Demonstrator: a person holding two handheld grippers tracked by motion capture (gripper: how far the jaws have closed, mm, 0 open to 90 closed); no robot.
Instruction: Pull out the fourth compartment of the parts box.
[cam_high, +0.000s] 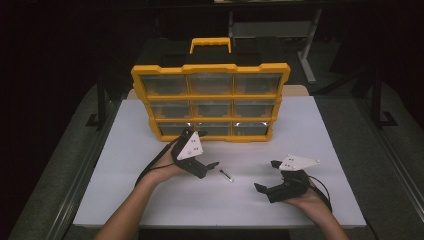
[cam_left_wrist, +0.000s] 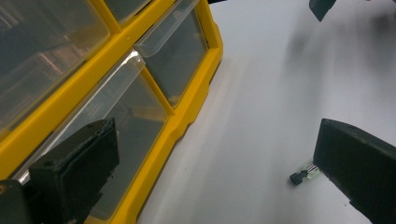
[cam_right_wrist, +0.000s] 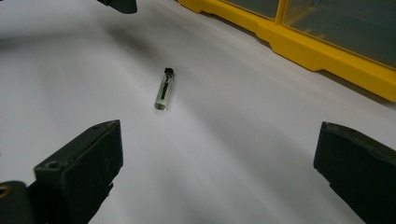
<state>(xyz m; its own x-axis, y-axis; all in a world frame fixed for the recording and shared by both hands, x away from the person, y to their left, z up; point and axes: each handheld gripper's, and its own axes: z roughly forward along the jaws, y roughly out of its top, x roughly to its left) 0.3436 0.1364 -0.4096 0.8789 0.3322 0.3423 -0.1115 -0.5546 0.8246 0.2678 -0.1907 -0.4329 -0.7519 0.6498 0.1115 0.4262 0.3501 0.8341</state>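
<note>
Right gripper (cam_high: 266, 176) open; organizer (cam_high: 210, 102) unlabelled.

No legible text, labels, brand marks, numbers or signs. Yellow drawer organizer (cam_high: 210, 101): frame and clear drawer fronts carry no readable marking. Small clear vial (cam_right_wrist: 164, 91): a dark strip inside, not readable as print. White table (cam_high: 300, 130): unmarked.
</note>
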